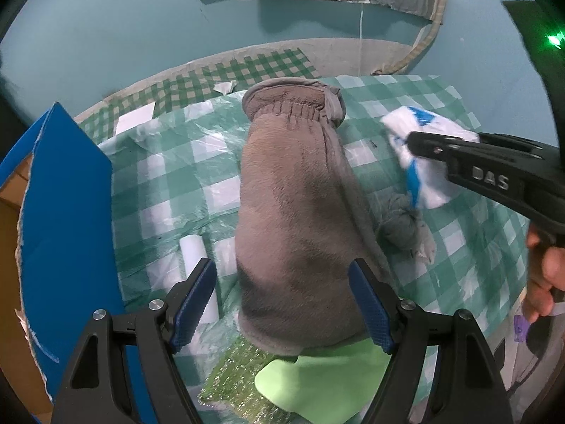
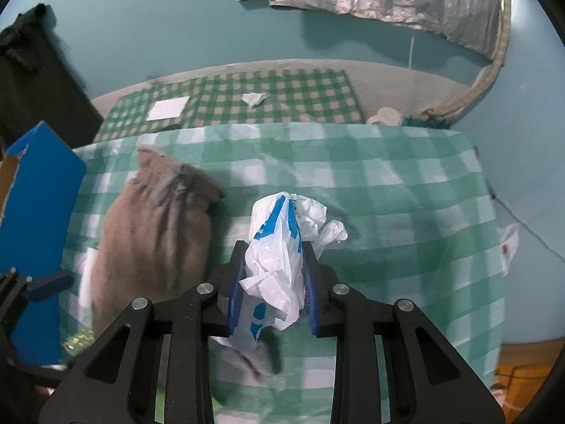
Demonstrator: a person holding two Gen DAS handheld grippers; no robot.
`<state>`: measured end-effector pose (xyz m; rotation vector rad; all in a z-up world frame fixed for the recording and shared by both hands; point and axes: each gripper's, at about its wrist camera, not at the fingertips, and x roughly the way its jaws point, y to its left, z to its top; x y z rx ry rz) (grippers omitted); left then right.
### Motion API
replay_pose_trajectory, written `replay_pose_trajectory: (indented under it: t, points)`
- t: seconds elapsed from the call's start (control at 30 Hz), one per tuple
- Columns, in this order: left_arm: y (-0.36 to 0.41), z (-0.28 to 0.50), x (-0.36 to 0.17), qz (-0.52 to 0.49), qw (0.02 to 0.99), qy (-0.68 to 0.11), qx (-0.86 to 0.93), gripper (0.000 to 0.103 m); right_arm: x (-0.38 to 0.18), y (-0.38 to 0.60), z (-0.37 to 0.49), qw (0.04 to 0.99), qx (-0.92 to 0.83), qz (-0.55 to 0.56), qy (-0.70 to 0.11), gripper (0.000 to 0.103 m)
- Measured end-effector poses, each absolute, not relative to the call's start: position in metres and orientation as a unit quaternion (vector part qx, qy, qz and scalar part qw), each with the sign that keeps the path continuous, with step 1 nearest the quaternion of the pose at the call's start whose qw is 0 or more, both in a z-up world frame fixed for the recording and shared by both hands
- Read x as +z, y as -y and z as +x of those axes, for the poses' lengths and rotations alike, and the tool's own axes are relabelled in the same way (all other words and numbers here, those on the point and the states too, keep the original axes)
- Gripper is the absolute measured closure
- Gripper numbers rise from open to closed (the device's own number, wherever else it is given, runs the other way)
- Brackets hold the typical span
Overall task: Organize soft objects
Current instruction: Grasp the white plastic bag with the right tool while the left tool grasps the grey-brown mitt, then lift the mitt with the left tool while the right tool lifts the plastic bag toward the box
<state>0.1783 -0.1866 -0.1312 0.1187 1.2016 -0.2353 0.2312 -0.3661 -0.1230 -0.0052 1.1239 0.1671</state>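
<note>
Right gripper (image 2: pixel 273 268) pinching plastic bag (image 2: pixel 279 247) beside fleece pouch (image 2: pixel 155 233)

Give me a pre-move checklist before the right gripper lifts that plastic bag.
1. Right gripper closed on the white and blue plastic bag: ok.
2. Bag free of the small grey cloth beneath: cannot tell.
3. Left gripper open, holding nothing: ok.
4. Brown fleece pouch out of the right gripper's grasp: ok.
5. Blue cardboard box has room inside: cannot tell.
</note>
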Motion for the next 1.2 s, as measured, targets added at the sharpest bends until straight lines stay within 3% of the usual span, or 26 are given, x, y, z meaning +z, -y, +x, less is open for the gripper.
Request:
replay_pose_trajectory:
  t: [0.2, 0.73, 0.9, 0.97, 1.07, 1.2]
  points:
    - [0.199, 0.193, -0.135, 0.053, 0.811, -0.573, -0.111, 0.024, -0.118, 0.383, 0.226, 0.847, 0.055, -0.044, -0.526, 0.076]
    - [0.215, 0.211, -0.165, 0.057, 0.804, -0.586, -0.078, 0.022, -0.126, 0.396, 0.215, 0.846, 0.072, -0.019, -0.528, 0.076]
    - [0.212, 0.210, -0.160, 0.044, 0.809, -0.578, -0.099, 0.050, -0.127, 0.396, 0.215, 0.846, 0.076, -0.013, -0.528, 0.076]
    - [0.210, 0.211, -0.156, 0.036, 0.811, -0.575, -0.102, 0.072, -0.128, 0.397, 0.214, 0.845, 0.078, -0.012, -0.528, 0.076]
    - [0.208, 0.212, -0.148, 0.028, 0.813, -0.571, -0.115, 0.080, -0.129, 0.399, 0.214, 0.845, 0.078, -0.010, -0.529, 0.076]
    - [0.211, 0.208, -0.140, 0.030, 0.818, -0.561, -0.124, 0.082, -0.129, 0.399, 0.213, 0.845, 0.078, -0.010, -0.528, 0.076]
